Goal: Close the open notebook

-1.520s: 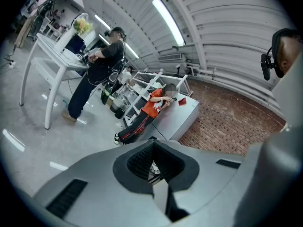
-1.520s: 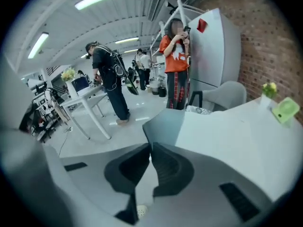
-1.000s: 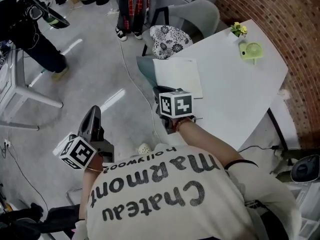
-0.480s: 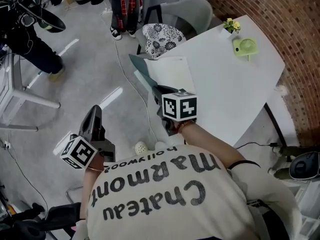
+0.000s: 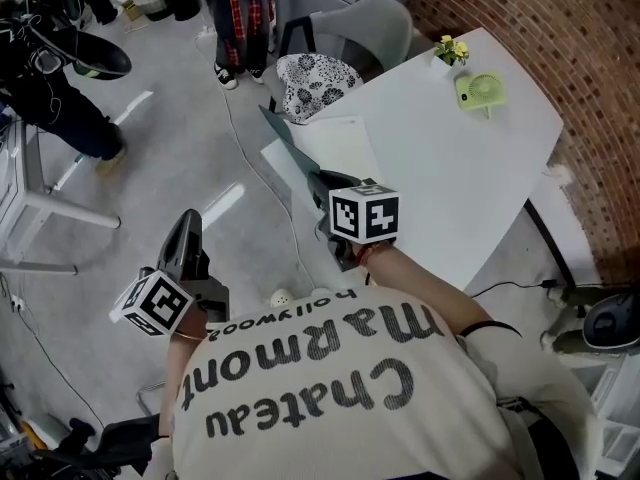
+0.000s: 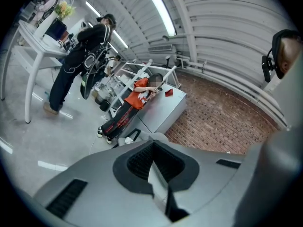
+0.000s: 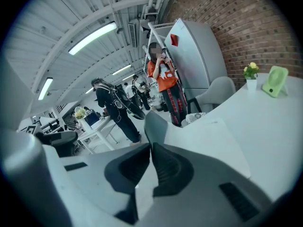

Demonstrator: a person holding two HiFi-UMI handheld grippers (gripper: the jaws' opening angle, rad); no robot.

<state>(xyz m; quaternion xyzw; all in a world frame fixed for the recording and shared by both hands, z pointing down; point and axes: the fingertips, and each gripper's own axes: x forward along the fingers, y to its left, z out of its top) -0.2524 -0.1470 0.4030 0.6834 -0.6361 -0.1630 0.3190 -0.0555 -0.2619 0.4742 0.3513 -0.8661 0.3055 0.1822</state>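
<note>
At the counter's [image 5: 450, 168] near-left edge lies the notebook [image 5: 338, 146], its dark cover [image 5: 284, 134] tilted up, pinched by the right tongs [image 5: 322, 183]. Left tongs [image 5: 187, 224] hang pressed together over the floor. A cushioned chair [image 5: 372, 26] stands just beyond the notebook, and a green fan [image 5: 478, 90] sits well apart.

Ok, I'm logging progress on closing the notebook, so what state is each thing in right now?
white-paged notebook with a dark green cover: open, cover raised on edge, not yet folded over.
right gripper: jaws shut on the cover's edge.
left gripper: jaws shut, empty, over the floor.
light green handheld fan: standing on the table; running or not, cannot tell.
yellow flowers in a small white pot: upright.
</note>
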